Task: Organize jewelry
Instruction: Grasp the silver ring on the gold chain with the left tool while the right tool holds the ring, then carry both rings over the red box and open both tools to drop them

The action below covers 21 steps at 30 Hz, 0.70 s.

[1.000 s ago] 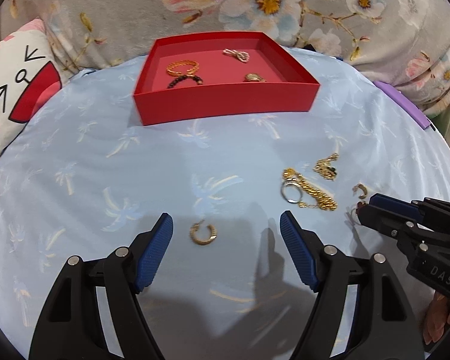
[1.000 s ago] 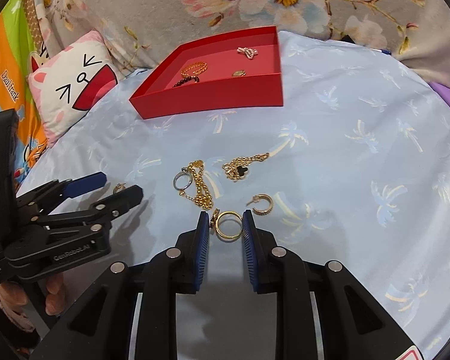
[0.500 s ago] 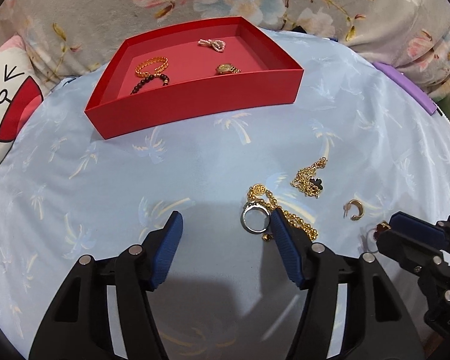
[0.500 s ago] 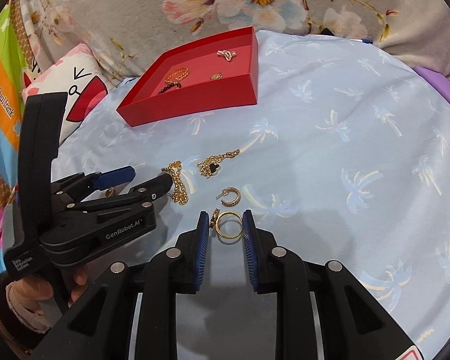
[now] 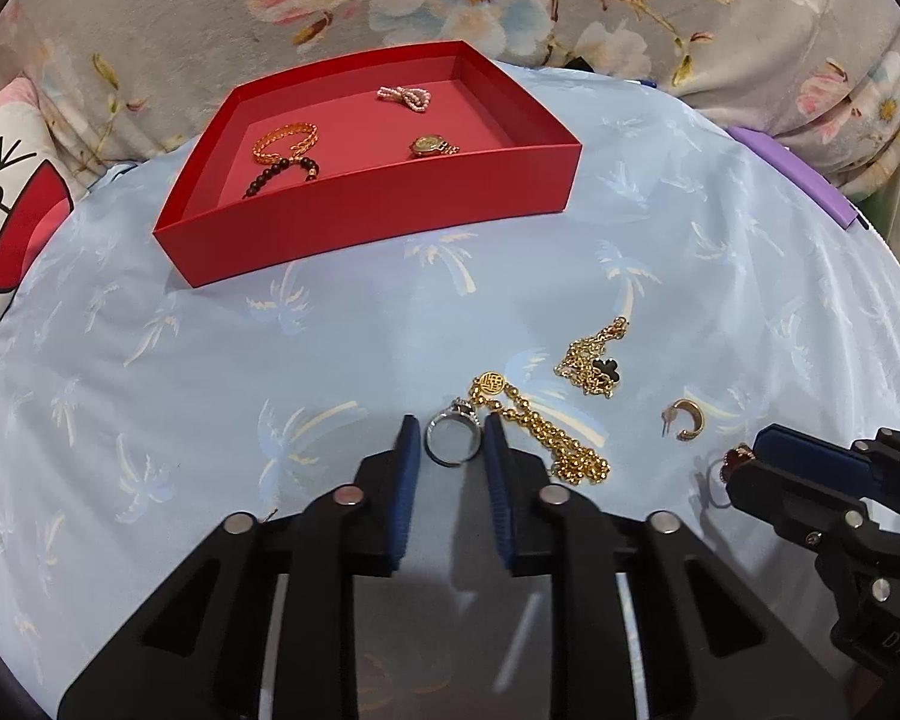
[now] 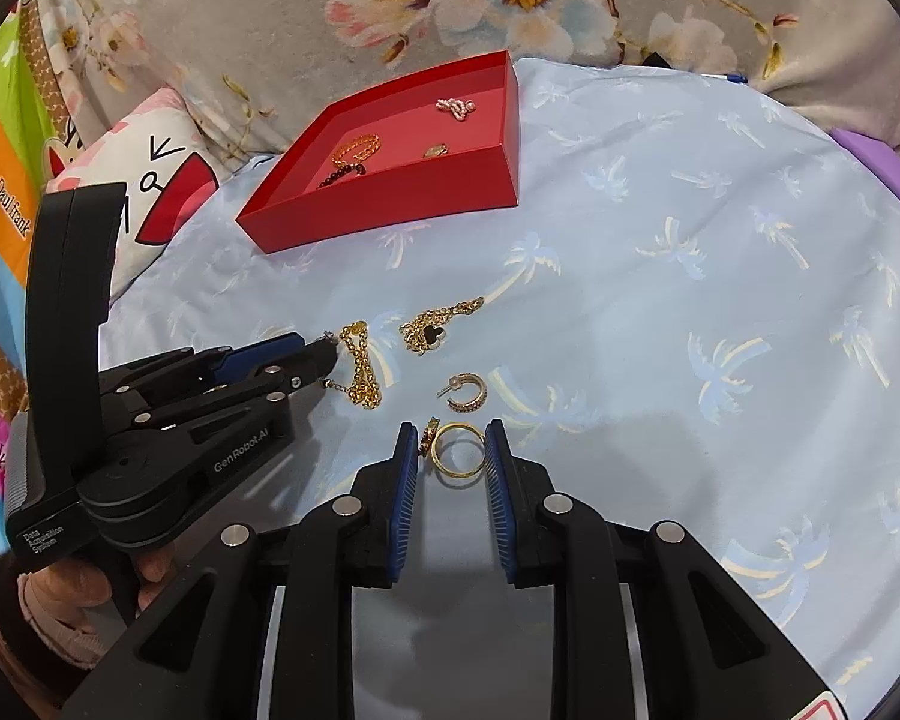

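A red tray [image 5: 384, 222] at the back holds a gold bracelet, a dark bead bracelet, a pearl piece and a small watch; it also shows in the right wrist view [image 6: 390, 204]. My left gripper [image 5: 450, 450] is shut on a silver ring [image 5: 453, 444] on the blue cloth. My right gripper [image 6: 453, 450] is shut on a gold ring [image 6: 459, 456]. A gold bead chain [image 5: 540, 426], a gold necklace with a black clover [image 5: 594, 360] and a gold hoop earring [image 5: 687, 420] lie between the two grippers.
A cat-face cushion [image 6: 144, 180] lies at the left. A flowered grey blanket [image 5: 450, 0] runs along the back. A purple object [image 5: 792, 174] sits at the right edge of the cloth.
My left gripper moved right, away from a gold hoop earring, and closed around the silver ring. My right gripper stayed shut on the gold ring.
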Each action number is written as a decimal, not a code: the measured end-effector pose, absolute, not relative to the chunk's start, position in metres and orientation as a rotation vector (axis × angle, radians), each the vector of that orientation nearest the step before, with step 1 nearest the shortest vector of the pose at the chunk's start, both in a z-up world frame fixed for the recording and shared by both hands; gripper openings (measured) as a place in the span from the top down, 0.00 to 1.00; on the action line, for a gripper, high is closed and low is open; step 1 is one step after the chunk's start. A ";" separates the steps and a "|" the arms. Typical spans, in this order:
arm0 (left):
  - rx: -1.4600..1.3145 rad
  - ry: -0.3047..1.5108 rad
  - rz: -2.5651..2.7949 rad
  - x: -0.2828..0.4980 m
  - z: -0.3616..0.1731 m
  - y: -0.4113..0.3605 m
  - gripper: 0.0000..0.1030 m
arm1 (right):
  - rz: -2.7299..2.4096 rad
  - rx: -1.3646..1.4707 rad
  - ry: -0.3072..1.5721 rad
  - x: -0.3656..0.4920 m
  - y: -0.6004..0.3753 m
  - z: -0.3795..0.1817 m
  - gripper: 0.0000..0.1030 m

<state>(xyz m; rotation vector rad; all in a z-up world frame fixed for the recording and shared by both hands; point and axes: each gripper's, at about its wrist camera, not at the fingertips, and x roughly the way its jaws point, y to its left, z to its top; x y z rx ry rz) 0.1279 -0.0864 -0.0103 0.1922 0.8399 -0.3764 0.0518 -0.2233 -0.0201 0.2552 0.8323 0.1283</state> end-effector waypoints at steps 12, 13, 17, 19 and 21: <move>0.157 0.840 -0.416 0.116 -0.010 -0.073 0.82 | 0.136 0.251 0.832 0.052 -0.224 -0.021 0.79; 0.153 0.839 -0.418 0.115 -0.009 -0.072 0.82 | 0.137 0.251 0.831 0.052 -0.223 -0.020 0.79; 0.144 0.832 -0.420 0.109 -0.009 -0.067 0.82 | 0.143 0.242 0.824 0.051 -0.221 -0.019 0.79; 0.141 0.822 -0.416 0.106 -0.007 -0.064 0.82 | 0.148 0.236 0.813 0.049 -0.220 -0.018 0.79; 0.154 0.809 -0.403 0.103 -0.006 -0.063 0.82 | 0.148 0.228 0.803 0.048 -0.219 -0.016 0.79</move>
